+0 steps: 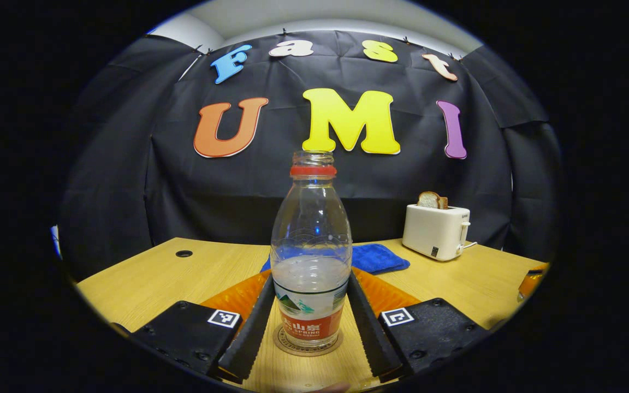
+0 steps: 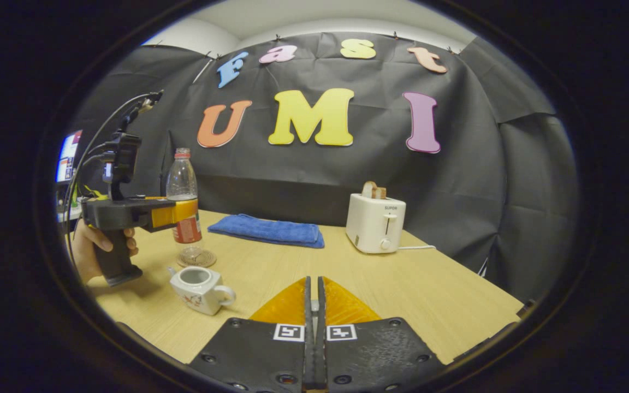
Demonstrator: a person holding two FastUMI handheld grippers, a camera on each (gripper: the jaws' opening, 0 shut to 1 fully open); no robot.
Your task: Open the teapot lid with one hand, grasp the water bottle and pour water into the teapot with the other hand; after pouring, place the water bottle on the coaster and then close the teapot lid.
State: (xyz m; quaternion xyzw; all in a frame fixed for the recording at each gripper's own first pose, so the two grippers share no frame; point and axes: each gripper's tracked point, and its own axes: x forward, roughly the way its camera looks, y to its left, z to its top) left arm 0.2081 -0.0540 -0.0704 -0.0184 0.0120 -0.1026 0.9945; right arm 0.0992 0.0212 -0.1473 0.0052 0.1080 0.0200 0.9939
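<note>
A clear water bottle (image 1: 309, 262) with a red neck ring, no cap and a red label is partly filled. My left gripper (image 1: 310, 278) is shut on its lower body, a finger on each side. A round coaster (image 1: 306, 347) lies right under the bottle's base. In the right gripper view the bottle (image 2: 182, 185) hangs slightly above the coaster (image 2: 196, 257), held by the left gripper (image 2: 175, 214) in a person's hand (image 2: 88, 245). The small white teapot (image 2: 200, 288) stands near the coaster with no lid on it. My right gripper (image 2: 313, 286) is shut, with nothing visible between its fingers.
A white toaster (image 2: 374, 224) with bread in it stands at the back right of the wooden table (image 2: 429, 295). A folded blue cloth (image 2: 268, 230) lies behind the bottle. A hole (image 1: 184, 254) in the tabletop is at the far left. A screen (image 2: 67, 155) glows at the left.
</note>
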